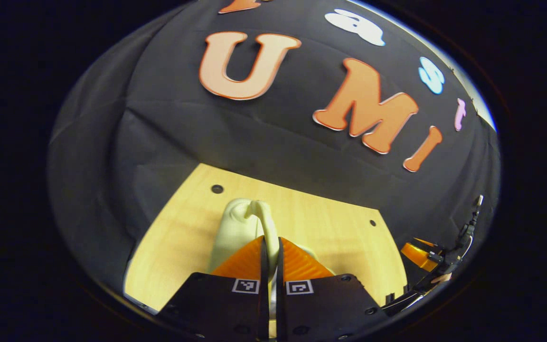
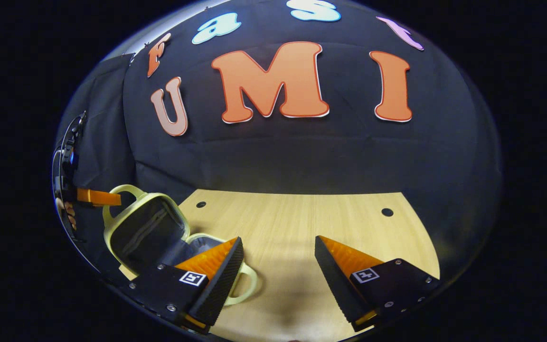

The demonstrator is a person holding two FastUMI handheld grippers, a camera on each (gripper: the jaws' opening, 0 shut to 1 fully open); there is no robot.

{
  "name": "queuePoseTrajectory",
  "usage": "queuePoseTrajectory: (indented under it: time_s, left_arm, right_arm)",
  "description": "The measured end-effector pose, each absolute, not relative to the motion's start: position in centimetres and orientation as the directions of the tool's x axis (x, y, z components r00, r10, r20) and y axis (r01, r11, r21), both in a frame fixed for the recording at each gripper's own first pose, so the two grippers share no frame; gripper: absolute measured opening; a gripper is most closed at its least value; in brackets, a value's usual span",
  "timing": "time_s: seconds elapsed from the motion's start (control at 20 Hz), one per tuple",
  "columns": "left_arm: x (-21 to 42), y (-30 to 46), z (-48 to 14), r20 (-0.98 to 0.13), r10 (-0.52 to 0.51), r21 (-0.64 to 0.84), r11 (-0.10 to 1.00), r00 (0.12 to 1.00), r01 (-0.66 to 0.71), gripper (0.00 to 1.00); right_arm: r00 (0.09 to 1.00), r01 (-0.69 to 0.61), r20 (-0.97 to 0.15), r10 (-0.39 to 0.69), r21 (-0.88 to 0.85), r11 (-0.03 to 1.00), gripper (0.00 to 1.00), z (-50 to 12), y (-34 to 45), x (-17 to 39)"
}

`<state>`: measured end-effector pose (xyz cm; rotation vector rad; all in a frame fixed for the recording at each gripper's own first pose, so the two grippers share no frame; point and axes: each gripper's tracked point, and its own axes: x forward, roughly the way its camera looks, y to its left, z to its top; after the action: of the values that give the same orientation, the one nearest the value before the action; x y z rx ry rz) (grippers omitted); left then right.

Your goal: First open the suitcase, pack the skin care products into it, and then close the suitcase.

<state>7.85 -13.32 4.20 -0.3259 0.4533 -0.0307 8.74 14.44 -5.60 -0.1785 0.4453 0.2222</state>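
Suitcase point(image 2: 147, 232): small, pale yellow-green, dark-lined, set on the wooden tabletop point(image 2: 302, 223) toward the left of the right gripper view. It is seen open, its lid raised upright and tilted back, a looped handle at the top of the lid and another at the front of the base.

Left claw point(image 1: 269, 251): fingers drawn together on a pale part of the suitcase point(image 1: 240, 228), judged to be the lid's edge or handle; from the right gripper view an orange finger is seen touching the lid's top handle.

Right claw point(image 2: 278, 266): fingers spread wide, nothing held, hovering over bare tabletop just right of the suitcase base.

Skin care products: none identified.

Relation noted: the suitcase lies left of the right claw, so that claw is judged free for fetching and packing.
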Motion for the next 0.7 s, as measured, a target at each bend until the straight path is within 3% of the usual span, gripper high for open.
queuePoseTrajectory:
  time_s: [0.3,0.7]
  left_arm:
    - [10.5,-24.9,0.4,-0.477,-0.184,-0.303,0.952,0.859,0.036,0.06]
    - [13.5,-34.9,-10.5,-0.620,-0.246,-0.268,0.959,0.745,0.094,0.06]
  right_arm:
    - [0.898,-0.244,-0.406,0.166,-0.149,0.958,0.96,-4.5,7.7,9.0]
    - [0.899,-0.195,-0.424,0.108,-0.169,0.966,0.96,-6.0,0.4,8.9]
